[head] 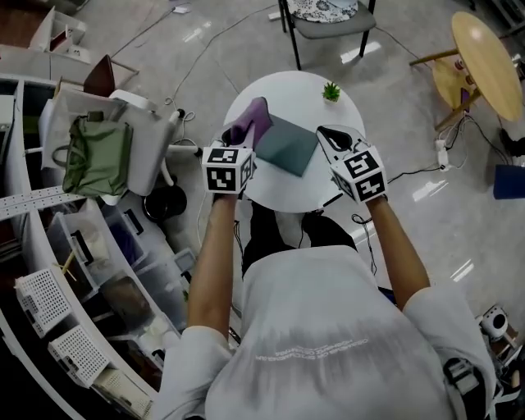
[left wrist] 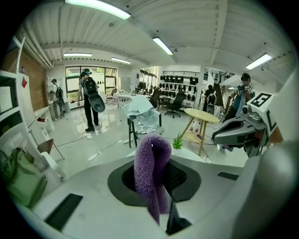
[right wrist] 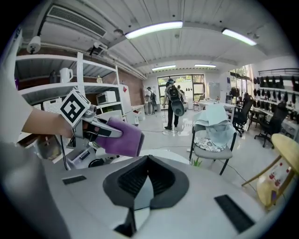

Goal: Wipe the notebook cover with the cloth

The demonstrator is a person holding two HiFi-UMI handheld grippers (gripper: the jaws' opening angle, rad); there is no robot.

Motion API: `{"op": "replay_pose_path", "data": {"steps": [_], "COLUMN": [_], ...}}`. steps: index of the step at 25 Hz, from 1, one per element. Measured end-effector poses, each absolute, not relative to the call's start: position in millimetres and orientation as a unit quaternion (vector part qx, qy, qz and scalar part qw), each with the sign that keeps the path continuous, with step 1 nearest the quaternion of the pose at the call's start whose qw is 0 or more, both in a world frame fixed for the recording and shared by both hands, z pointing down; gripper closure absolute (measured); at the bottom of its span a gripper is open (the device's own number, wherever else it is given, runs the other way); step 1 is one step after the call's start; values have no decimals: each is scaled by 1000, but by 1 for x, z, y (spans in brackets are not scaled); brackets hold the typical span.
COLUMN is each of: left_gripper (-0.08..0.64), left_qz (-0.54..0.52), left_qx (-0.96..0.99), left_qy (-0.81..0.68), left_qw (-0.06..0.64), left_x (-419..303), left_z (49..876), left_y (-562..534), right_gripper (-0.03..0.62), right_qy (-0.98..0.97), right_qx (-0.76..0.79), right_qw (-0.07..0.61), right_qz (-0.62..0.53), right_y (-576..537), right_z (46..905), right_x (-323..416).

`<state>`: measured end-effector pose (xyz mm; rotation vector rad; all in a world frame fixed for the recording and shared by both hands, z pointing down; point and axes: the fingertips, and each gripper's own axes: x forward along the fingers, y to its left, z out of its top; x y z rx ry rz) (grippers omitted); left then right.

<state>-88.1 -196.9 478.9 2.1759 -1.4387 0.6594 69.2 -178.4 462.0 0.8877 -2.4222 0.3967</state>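
Note:
A teal notebook lies flat on the round white table. My left gripper hangs over the table's left part, shut on a purple fluffy cloth that stands up from its jaws and touches the notebook's left edge. In the left gripper view the cloth droops out of the left gripper. My right gripper hovers just right of the notebook, shut with nothing in it. Both gripper views look out level across the room, so neither shows the notebook.
A small green plant stands at the table's far edge. Beyond it is a grey chair, and at far right a round wooden table. Shelves, crates and a green bag crowd the left. People stand in the distance.

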Motion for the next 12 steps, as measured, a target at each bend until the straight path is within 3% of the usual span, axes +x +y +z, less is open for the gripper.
{"op": "replay_pose_path", "data": {"steps": [7,12], "left_gripper": [506,506], "left_qz": [222,149], "left_qx": [780,754], "left_qy": [-498,-488], "left_qw": [306,413], "left_x": [-92,-91], "left_z": [547,590], "left_y": [-223,-247], "right_gripper": [592,592], "right_qy": [-877,-853], "right_qx": [344,362], "right_qw": [284,308], "right_qz": [178,216], "right_y": [-197,-191], "right_z": [494,522], "right_x": [60,67]}}
